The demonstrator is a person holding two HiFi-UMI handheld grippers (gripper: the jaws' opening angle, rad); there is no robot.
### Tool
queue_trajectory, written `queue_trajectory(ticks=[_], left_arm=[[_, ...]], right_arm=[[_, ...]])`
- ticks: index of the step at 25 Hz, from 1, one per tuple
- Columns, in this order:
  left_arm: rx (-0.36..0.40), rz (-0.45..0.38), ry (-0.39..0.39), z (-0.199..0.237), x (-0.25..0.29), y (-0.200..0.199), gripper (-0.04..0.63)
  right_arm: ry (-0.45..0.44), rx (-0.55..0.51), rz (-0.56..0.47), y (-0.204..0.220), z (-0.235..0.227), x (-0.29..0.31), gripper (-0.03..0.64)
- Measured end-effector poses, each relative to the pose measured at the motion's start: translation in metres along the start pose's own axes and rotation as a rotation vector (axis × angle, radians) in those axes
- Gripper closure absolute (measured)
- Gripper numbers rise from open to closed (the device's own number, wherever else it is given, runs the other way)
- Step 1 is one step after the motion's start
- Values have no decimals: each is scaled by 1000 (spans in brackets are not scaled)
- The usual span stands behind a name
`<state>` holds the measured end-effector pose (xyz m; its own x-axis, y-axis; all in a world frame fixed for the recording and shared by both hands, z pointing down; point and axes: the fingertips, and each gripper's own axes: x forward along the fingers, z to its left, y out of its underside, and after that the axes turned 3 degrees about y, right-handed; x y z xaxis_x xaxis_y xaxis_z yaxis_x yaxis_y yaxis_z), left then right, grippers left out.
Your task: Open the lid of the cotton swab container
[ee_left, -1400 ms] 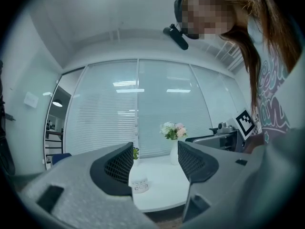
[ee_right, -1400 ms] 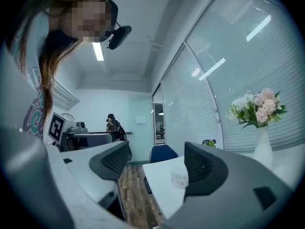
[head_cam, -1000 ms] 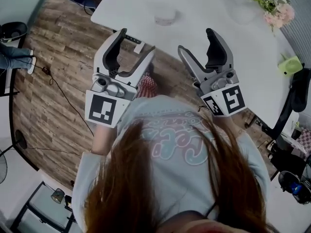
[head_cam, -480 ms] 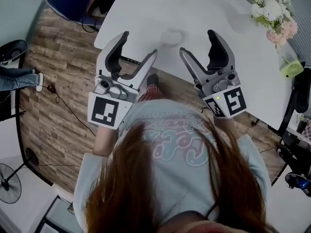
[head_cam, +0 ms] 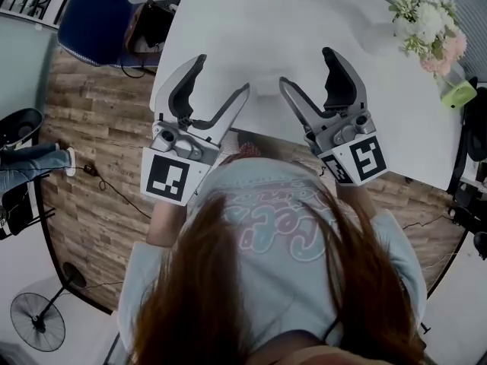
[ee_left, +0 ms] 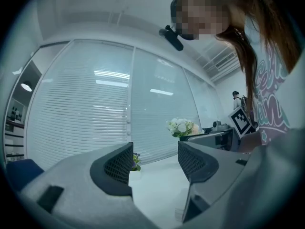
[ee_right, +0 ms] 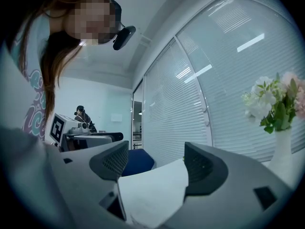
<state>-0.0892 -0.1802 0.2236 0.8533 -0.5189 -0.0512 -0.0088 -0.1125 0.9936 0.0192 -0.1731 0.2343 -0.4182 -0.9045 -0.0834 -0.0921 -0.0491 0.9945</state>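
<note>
Both grippers are held up in front of the person at the near edge of the white table [head_cam: 365, 21]. My left gripper [head_cam: 221, 78] is open with nothing between its jaws. My right gripper [head_cam: 306, 68] is also open and empty. Between them on the table lies a faint, pale round shape [head_cam: 264, 90], likely the cotton swab container; its lid cannot be made out. In the left gripper view the left gripper [ee_left: 155, 163] frames bare tabletop. In the right gripper view the right gripper [ee_right: 155, 163] frames bare tabletop too.
A vase of white and pink flowers [head_cam: 426, 21] and a small green object [head_cam: 456, 93] stand at the table's far right. A blue chair [head_cam: 95, 21] sits left of the table. A floor fan [head_cam: 38, 322] and cables lie on the wooden floor.
The person has stepped toward the table, so both open grippers now reach over its near edge. The pale round shape lies closer to the jaws. Neither gripper has changed its opening.
</note>
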Motion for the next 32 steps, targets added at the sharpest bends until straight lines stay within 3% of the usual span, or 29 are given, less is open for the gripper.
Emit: queue_trajectory(ticks=[12, 23, 29, 32], left_arm=[[4, 5, 116, 16, 19, 13, 331], [-9, -10, 166, -2, 39, 15, 331], [56, -22, 259, -19, 42, 23, 330], [44, -9, 304, -26, 41, 32, 327]], right_arm=[[120, 6, -5, 9, -14, 2, 265], [136, 14, -8, 8, -26, -14, 265], [151, -27, -12, 2, -43, -16, 265], [146, -29, -4, 4, -43, -18, 265]])
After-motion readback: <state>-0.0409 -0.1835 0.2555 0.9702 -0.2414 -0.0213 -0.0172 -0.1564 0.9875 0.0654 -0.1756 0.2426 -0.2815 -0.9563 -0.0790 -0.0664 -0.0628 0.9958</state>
